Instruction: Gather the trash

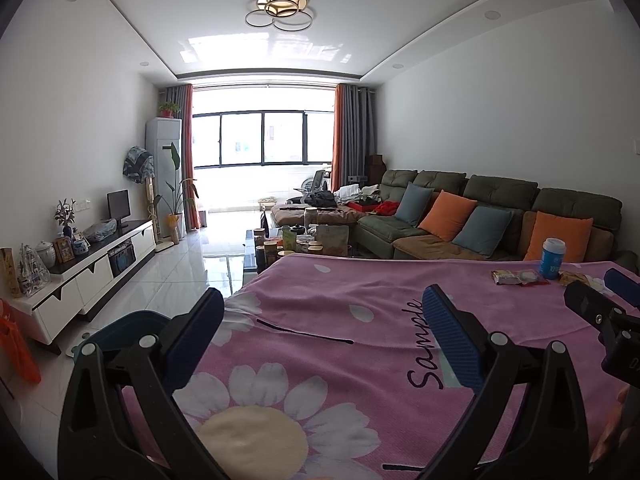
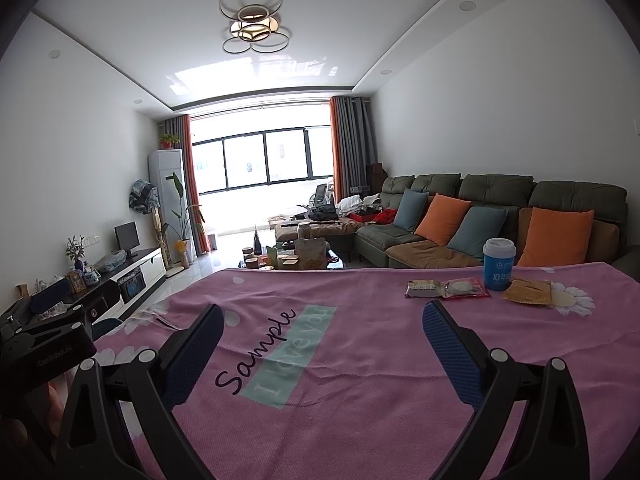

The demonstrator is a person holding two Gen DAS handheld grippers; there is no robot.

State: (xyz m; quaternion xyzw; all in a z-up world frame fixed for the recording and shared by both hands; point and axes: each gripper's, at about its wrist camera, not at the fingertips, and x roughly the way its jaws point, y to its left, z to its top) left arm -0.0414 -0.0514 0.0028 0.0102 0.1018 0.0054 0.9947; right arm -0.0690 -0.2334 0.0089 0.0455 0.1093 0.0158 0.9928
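Note:
On the pink flowered tablecloth (image 2: 360,352), at its far right, lie a brown snack wrapper (image 2: 424,289), a red-edged clear wrapper (image 2: 466,288) and a tan wrapper (image 2: 528,292), beside an upright blue paper cup with a white lid (image 2: 498,264). The same cup (image 1: 553,258) and wrappers (image 1: 518,277) show in the left wrist view. My right gripper (image 2: 322,320) is open and empty, low over the cloth, short of the trash. My left gripper (image 1: 322,302) is open and empty over the cloth's left part. A dark blue bin (image 1: 124,328) stands off the table's left edge.
The right gripper's body (image 1: 608,312) shows at the left view's right edge. A cluttered glass coffee table (image 2: 292,258) stands beyond the table, a green sofa with cushions (image 2: 480,216) to the right, a TV cabinet (image 1: 92,264) to the left. An orange bag (image 1: 16,344) hangs far left.

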